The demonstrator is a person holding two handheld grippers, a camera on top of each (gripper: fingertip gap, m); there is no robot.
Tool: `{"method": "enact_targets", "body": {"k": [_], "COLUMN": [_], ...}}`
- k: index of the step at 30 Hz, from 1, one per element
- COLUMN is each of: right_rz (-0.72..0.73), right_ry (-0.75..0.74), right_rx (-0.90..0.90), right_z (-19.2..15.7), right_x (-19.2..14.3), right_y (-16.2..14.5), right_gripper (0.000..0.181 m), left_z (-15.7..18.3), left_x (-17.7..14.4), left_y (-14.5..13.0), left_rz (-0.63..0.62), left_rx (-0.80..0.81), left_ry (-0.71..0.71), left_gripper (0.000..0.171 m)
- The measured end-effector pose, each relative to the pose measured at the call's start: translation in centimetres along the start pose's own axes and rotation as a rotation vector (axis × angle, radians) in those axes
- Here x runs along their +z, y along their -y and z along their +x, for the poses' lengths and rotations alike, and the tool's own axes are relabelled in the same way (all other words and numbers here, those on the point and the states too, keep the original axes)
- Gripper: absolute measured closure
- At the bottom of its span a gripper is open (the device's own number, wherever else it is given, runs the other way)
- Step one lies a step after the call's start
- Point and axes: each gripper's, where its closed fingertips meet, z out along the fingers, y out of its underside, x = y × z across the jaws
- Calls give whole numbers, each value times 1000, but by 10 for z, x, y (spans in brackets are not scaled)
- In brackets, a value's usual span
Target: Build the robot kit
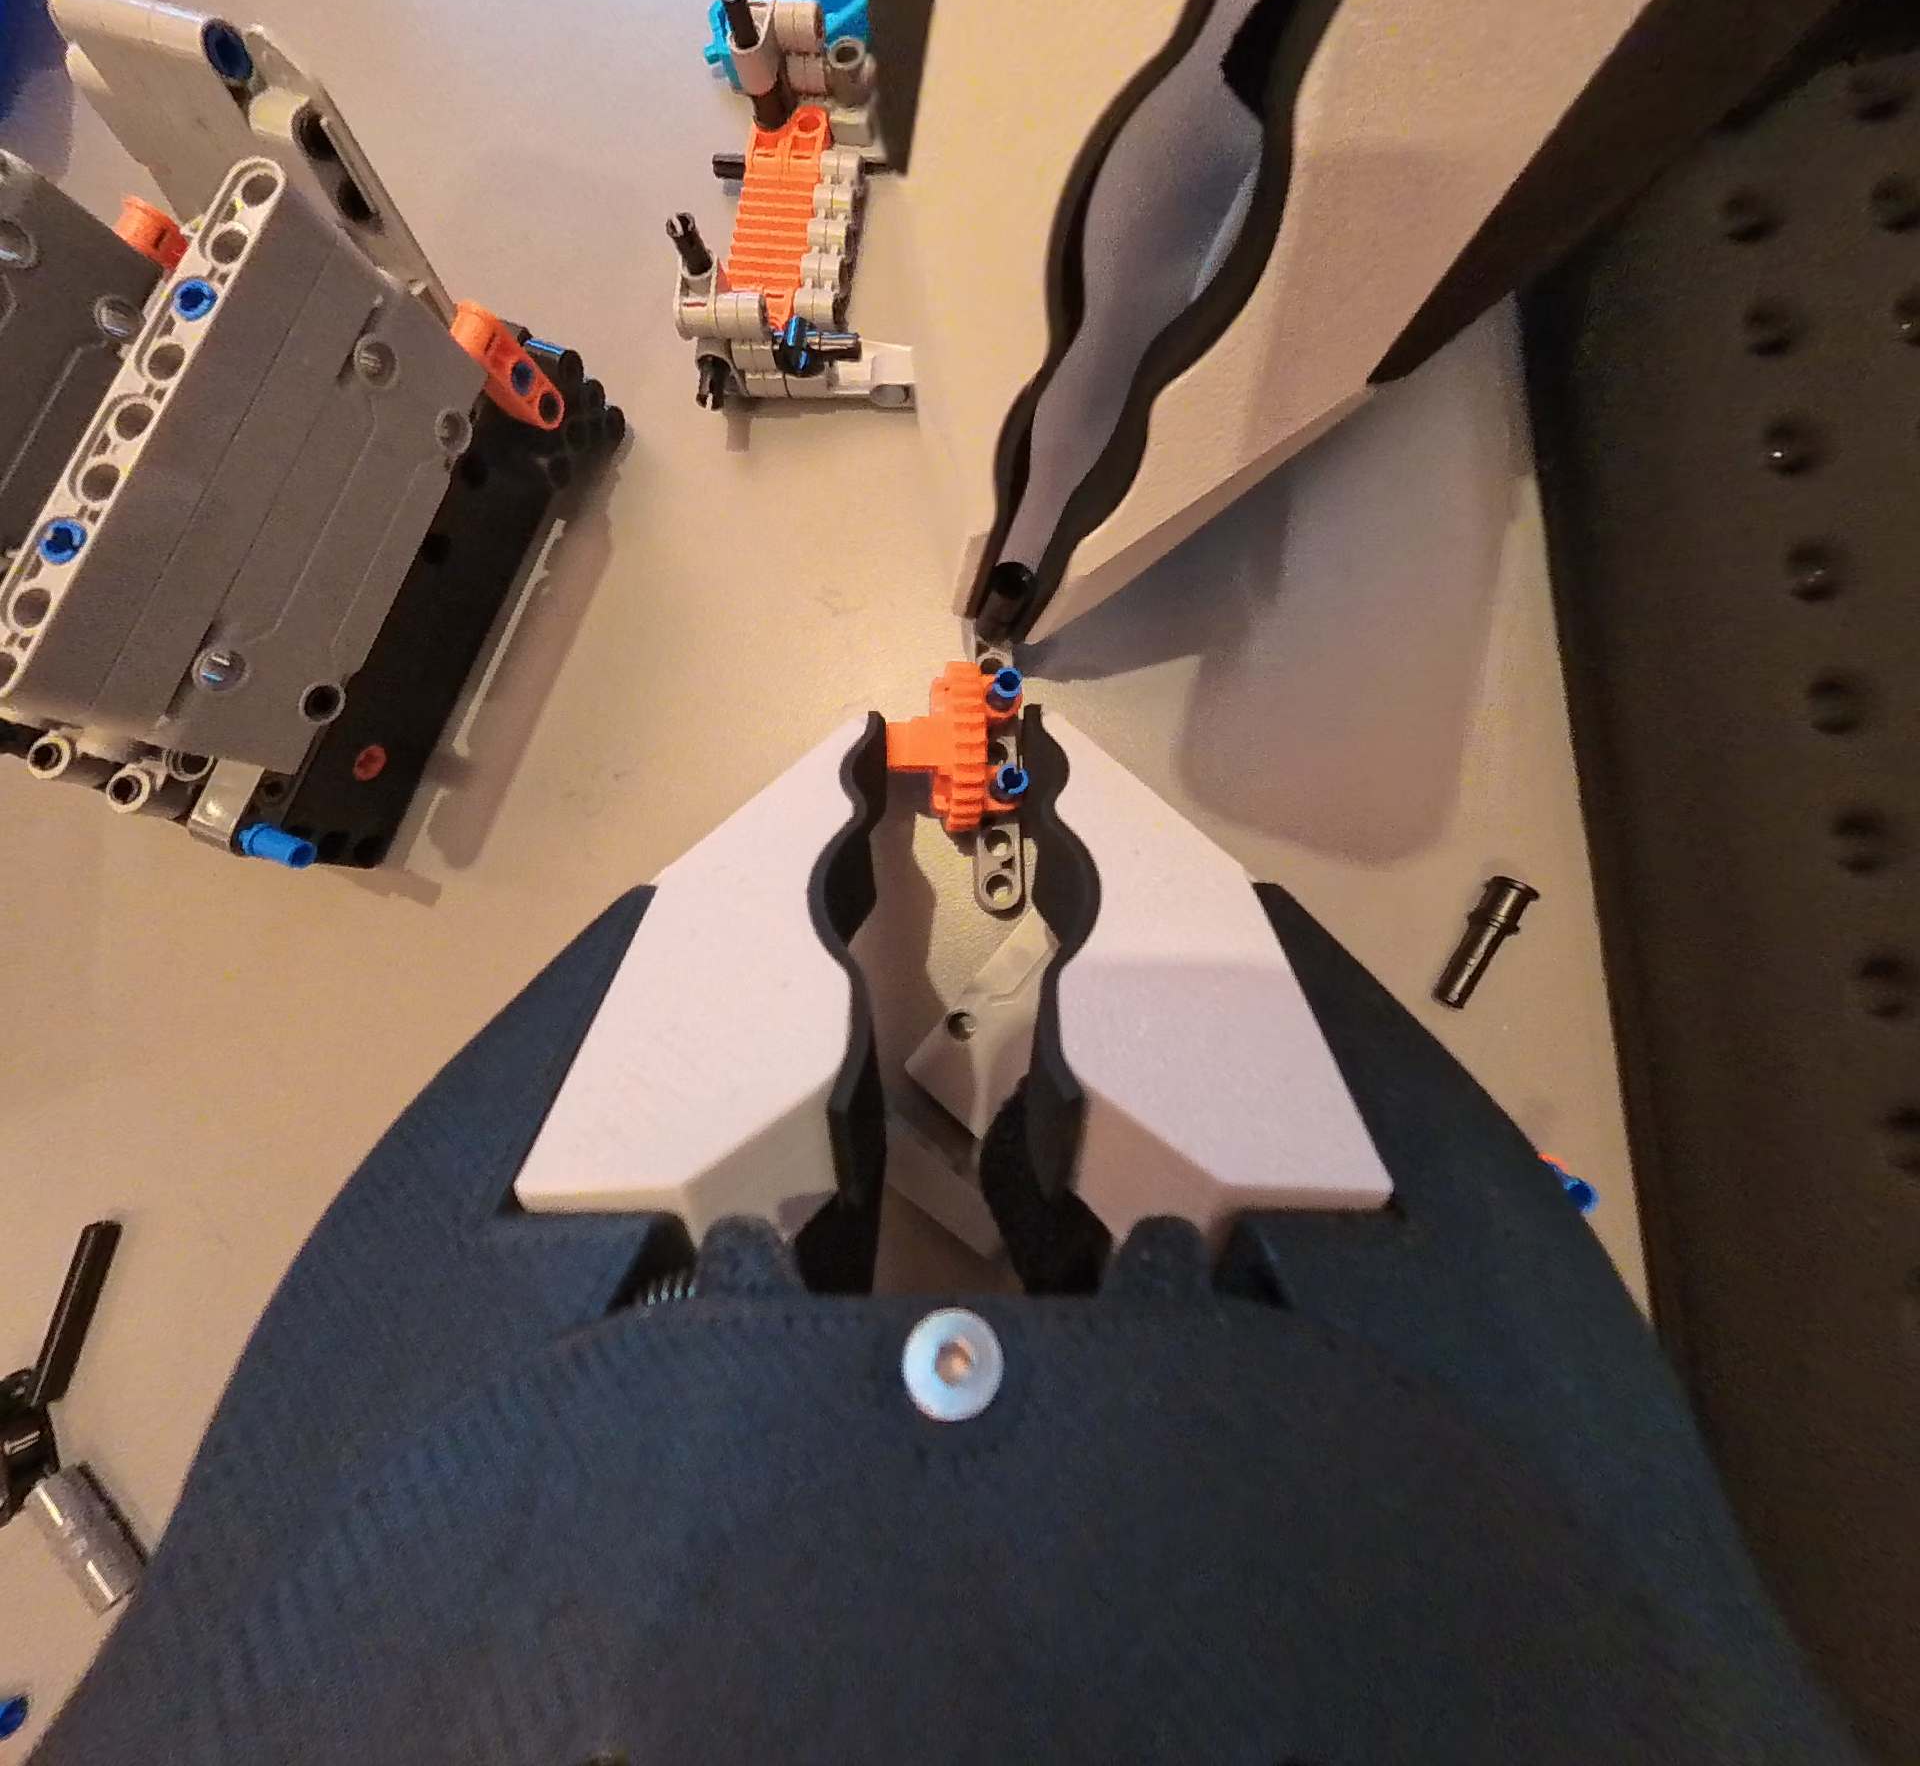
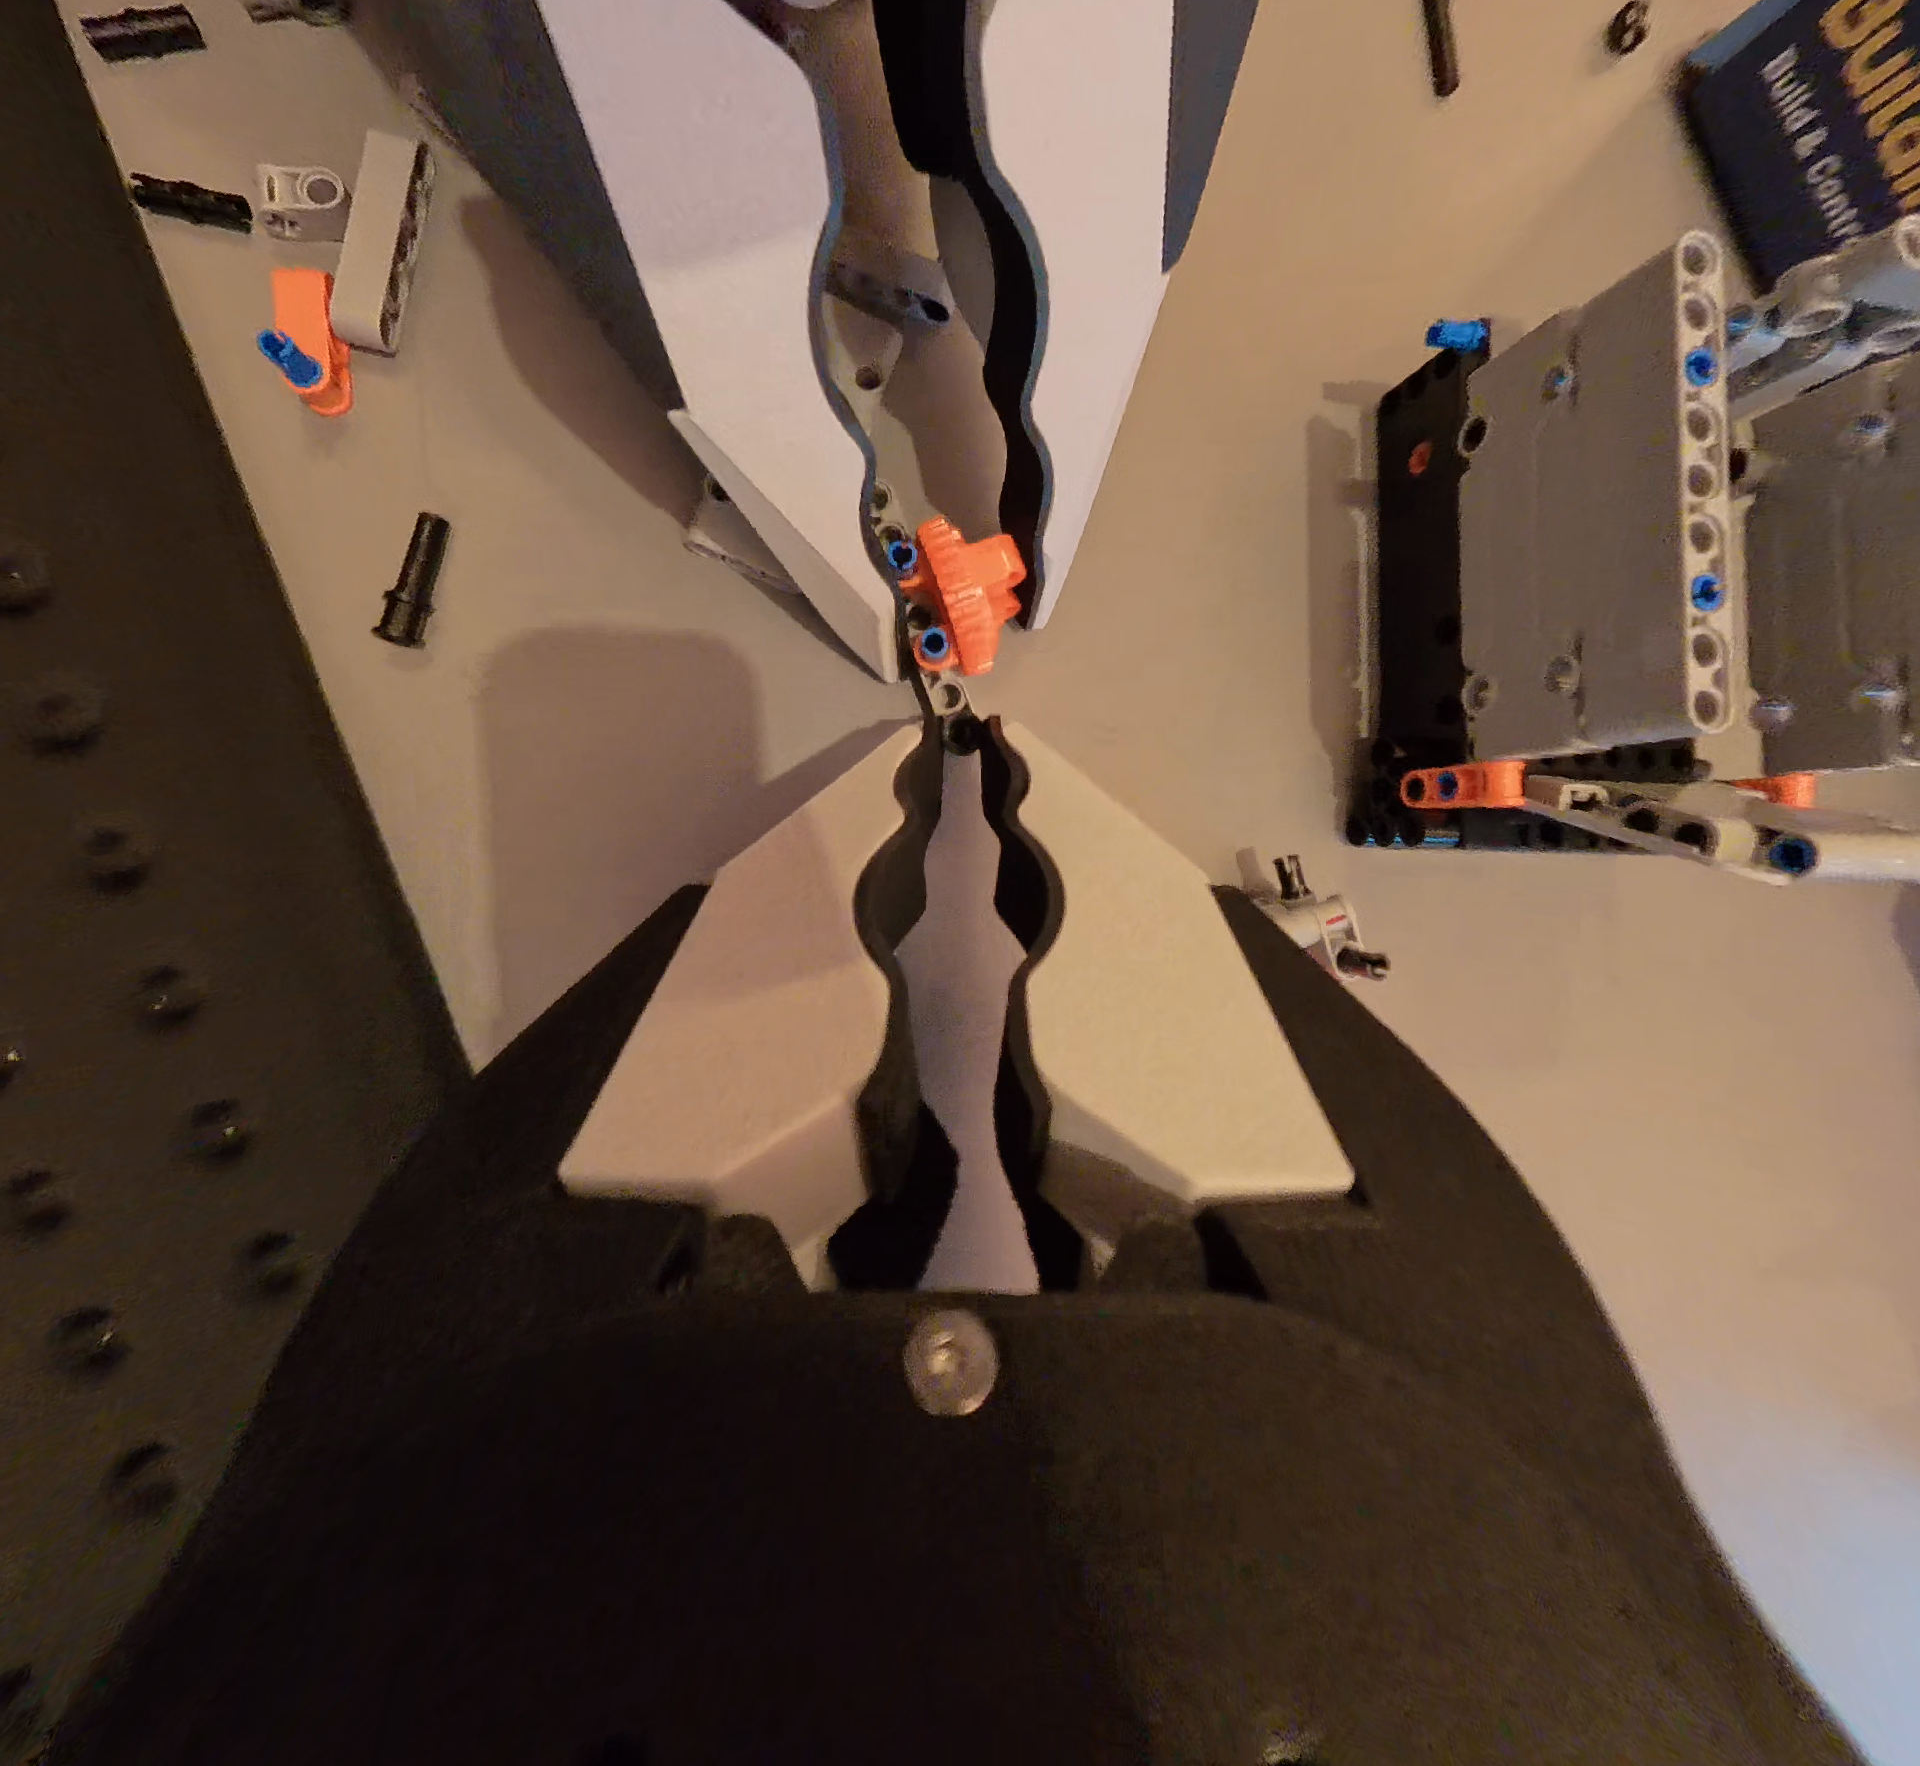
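Left wrist view: the left gripper (image 1: pixel 951 750) clamps a grey beam assembly (image 1: pixel 1003 869) bearing an orange gear (image 1: pixel 961 750), while the right gripper (image 1: pixel 1013 610) pinches a black pin (image 1: pixel 1006 589) at its tip.

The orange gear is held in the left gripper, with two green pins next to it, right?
Not quite: the pins are blue, not green, as the left wrist view shows. The rest stands: the orange gear sits in the small assembly that the left gripper holds.
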Motion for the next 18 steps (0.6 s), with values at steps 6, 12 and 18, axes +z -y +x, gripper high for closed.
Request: {"method": "enact_targets", "body": {"k": [6,12,18], "right_rz": [-38,50,94], "right_ry": [113,86,-27], "right_rx": [80,185,224], "right_z": [0,2,11], "right_x": [2,-4,-29], "right_y": [-1,1,2], "right_gripper": [176,154,156], "left_z": [0,0,0], "left_x": [0,0,-4], "left_y": [0,0,1], "left_rz": [-1,6,5], "left_rx": [-4,-12,-18], "left_ry": [-3,-7,-17], "left_gripper": [148,148,131]}}
